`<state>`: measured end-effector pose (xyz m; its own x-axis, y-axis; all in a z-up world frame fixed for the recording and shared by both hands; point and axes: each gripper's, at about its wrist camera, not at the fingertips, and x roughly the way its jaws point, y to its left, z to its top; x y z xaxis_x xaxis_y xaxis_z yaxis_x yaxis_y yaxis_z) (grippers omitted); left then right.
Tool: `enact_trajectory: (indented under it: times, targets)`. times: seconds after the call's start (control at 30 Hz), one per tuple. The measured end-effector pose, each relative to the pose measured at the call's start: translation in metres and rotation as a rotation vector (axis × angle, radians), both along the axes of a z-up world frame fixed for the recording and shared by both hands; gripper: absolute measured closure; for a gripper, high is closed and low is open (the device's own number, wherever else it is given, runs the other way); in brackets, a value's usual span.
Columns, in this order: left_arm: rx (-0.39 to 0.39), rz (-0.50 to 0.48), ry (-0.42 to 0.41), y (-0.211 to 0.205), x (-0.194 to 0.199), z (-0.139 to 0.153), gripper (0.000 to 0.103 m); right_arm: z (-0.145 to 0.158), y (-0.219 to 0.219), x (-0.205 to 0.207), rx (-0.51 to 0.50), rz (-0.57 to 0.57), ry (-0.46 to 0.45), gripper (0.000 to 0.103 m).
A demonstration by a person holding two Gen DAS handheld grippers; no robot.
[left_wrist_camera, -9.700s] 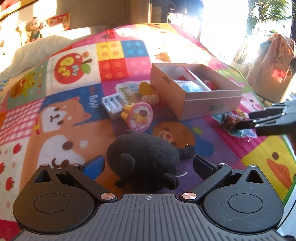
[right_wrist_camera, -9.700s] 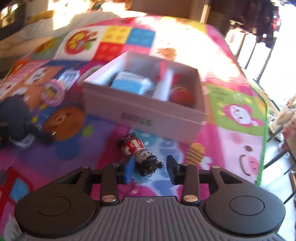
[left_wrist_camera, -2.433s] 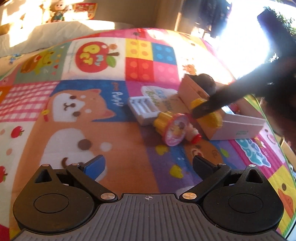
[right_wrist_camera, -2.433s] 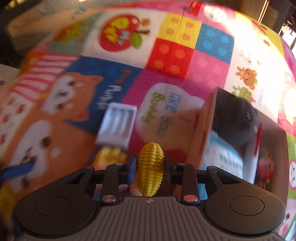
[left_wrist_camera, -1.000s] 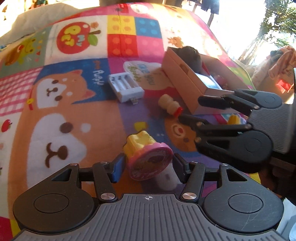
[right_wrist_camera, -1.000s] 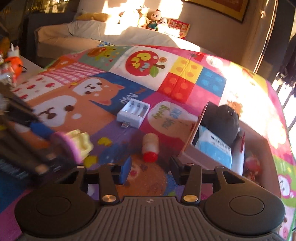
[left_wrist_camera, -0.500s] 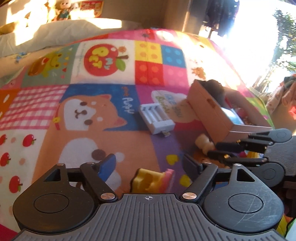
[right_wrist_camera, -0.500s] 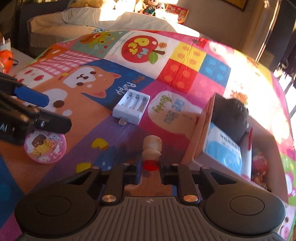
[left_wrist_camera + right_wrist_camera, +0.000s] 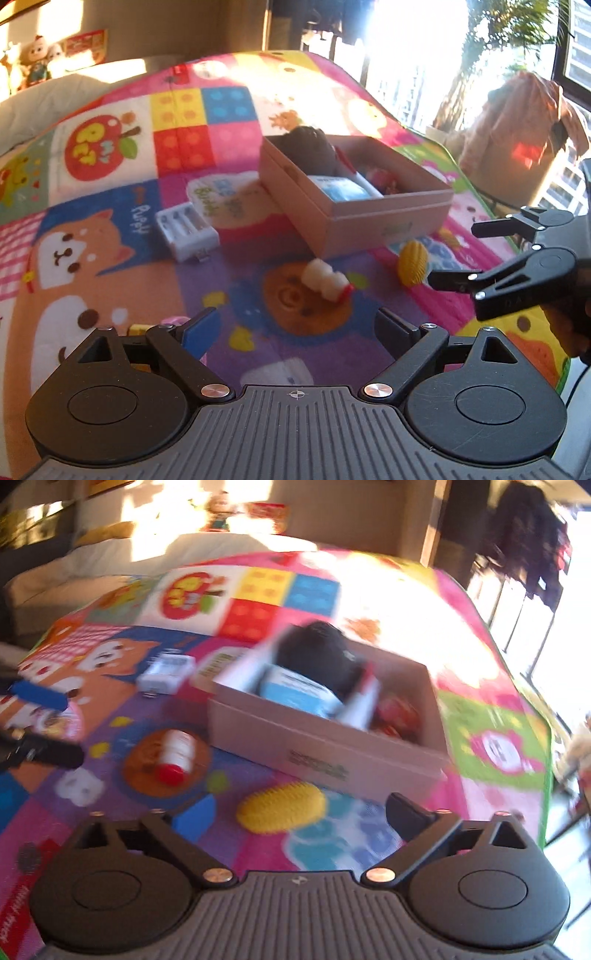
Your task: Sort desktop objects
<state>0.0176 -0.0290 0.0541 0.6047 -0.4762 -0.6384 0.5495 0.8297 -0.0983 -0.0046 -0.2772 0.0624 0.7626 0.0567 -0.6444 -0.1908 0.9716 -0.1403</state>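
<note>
Largest hazard first: the open pink cardboard box lies ahead of your right gripper and ahead and slightly right of your left gripper. It already holds a black plush toy, a blue-and-white packet and small red items, so a careless drop may land on the rim or bounce out. The white plastic battery holder sits ahead-left of your left gripper, well apart from the box. The cream cylindrical toy with a red cap lies just ahead of your left gripper and may roll if nudged. The yellow ribbed corn-shaped toy lies on the mat between your right gripper's fingers, whose jaws are opening and do not press it; close off-centre and it could squirt sideways. The pink round toy on a yellow base is nearly hidden beside your left gripper's near-left finger; these jaws are also opening and grip nothing. The two grippers work close together: expect a collision if both reach inward.
</note>
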Motion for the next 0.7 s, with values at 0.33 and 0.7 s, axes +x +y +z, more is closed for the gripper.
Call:
enact_trajectory:
  times: [0.33, 0.7]
  targets:
    - [0.049, 0.225, 0.016, 0.039, -0.012, -0.012, 0.008, -0.040, -0.034, 0.005, 0.126, -0.121, 0.087, 0.000]
    - [0.051, 0.299, 0.012, 0.050, 0.004, -0.014, 0.007, -0.042, -0.032, 0.006, 0.144, -0.187, 0.100, 0.000]
